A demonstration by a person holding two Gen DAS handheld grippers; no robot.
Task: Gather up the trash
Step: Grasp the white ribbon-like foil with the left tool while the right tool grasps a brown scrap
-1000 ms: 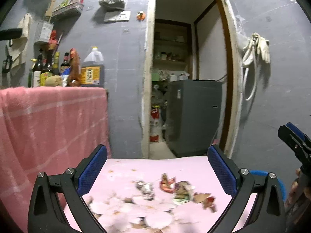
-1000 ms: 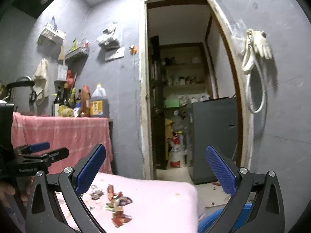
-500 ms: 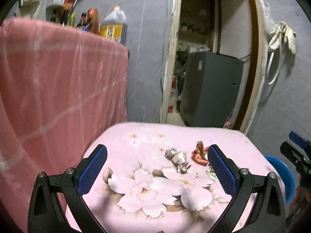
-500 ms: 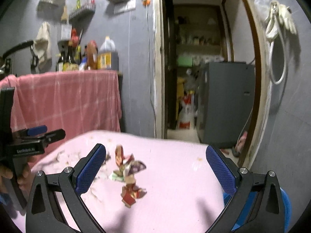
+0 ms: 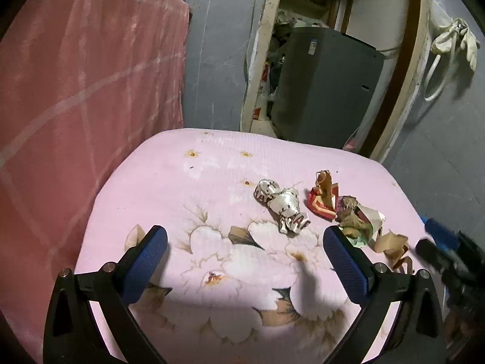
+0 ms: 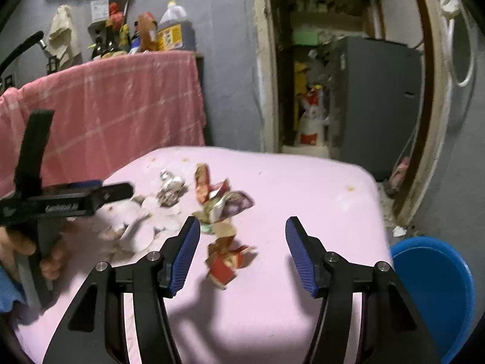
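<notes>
While both tools hung over the pink floral cushion (image 5: 194, 182), the left gripper (image 5: 245, 242) had its blue-padded fingers (image 5: 145, 257) spread wide apart, nothing between them, pointing toward 12 o'clock over the printed flowers. The right gripper (image 6: 242, 248) likewise stood with its jaws apart and empty, tilted down over the litter; its view was motion-blurred. From the right wrist view, the person's left hand (image 6: 21, 251) showed at 9 o'clock, wrapped round the left tool's handle.

A blue bin (image 6: 433, 291) sat at 4 o'clock off the cushion's edge, lower than the cushion; what it held could not be made out.

Trash lay in a loose cluster on the cushion: a crumpled silver wrapper (image 5: 282, 206) at 1 o'clock from the left gripper, a red-and-gold wrapper (image 5: 322, 197) just beside it, then a brownish clump on green-white paper (image 5: 357, 221). A torn red carton scrap (image 6: 225, 264) lay between the right fingers' line, near their tips, not touched.

At 9 o'clock hung a pink checked cloth (image 5: 75, 91); at 12 o'clock, an open doorway with a grey cabinet (image 5: 324, 88). Bottles (image 6: 142, 33) stood atop the cloth-covered counter.
</notes>
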